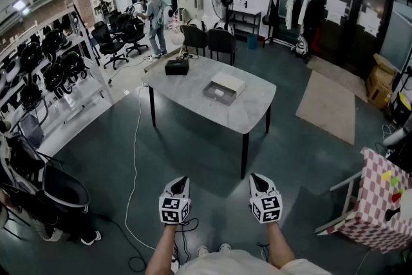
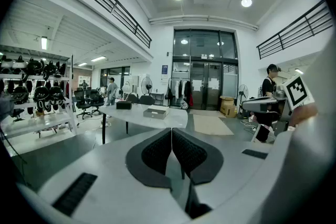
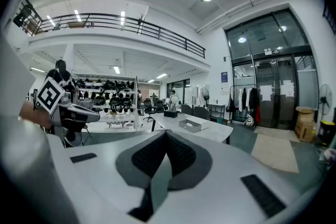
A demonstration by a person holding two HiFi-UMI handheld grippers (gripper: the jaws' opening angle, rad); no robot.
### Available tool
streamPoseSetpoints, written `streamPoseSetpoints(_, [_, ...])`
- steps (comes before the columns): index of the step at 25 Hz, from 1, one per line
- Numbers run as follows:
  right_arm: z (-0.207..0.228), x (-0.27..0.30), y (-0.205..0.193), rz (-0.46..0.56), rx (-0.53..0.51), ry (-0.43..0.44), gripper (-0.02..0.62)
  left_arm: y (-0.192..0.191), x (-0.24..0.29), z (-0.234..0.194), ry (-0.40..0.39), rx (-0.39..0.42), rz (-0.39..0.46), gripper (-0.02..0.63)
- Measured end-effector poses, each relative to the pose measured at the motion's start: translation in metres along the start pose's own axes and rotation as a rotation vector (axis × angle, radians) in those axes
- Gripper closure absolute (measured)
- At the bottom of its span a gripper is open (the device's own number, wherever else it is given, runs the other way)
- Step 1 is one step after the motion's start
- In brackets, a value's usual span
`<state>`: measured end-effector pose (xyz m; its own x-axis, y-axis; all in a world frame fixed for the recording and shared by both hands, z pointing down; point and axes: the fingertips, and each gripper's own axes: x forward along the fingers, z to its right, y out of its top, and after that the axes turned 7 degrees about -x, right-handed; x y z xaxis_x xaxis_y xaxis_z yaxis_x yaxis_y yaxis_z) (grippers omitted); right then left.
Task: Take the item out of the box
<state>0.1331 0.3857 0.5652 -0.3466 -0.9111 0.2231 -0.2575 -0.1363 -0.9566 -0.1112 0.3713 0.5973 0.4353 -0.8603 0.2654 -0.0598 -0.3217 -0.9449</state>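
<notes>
Holding both tools low and forward, the person stands well back from the work. Here the left tongs (image 2: 171,136) are clenched, pads pressed together with nothing between them. The right tongs (image 3: 165,136) are pinched closed the same way, empty too. Out ahead, across a stretch of dark floor (image 1: 193,158), sits the grey table (image 1: 187,87). On it is the box (image 1: 223,88), open, a grey tray with a white lid-like piece touching its far side. Something pale seems to lie inside, probably the item, but it is too small to name from here.

So the step in hand, I'd say, is the approach, with nothing of the task done yet. To do it well, walk in square to the table's near edge and mind the white cable (image 1: 134,158) trailing over the floor on the left. Release the jaws before reaching over the rim. One pair could steady the box wall while the other comes down from above, since a light box may slide or lift. A small black case (image 1: 176,66) sits well apart at the far end, no obstacle.
</notes>
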Motion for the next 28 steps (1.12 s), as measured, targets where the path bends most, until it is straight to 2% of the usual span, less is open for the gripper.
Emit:
streamPoseSetpoints(12, [0.001, -0.012, -0.006, -0.008, -0.012, 0.001, 0.595, -0.013, -0.006, 0.013, -0.005, -0.014, -0.019, 0.589])
streamPoseSetpoints(18, [0.006, -0.020, -0.003, 0.040, 0.008, 0.008, 0.594, -0.016, -0.006, 0.021, -0.003, -0.020, -0.025, 0.589])
streamPoseSetpoints(24, [-0.003, -0.017, -0.008, 0.032, 0.011, 0.085, 0.419, -0.021, -0.004, 0.027, 0.002, -0.027, -0.026, 0.589])
streamPoseSetpoints(28, [-0.001, -0.014, -0.011, 0.026, 0.007, 0.076, 0.412, -0.021, -0.003, 0.030, 0.002, -0.029, -0.029, 0.589])
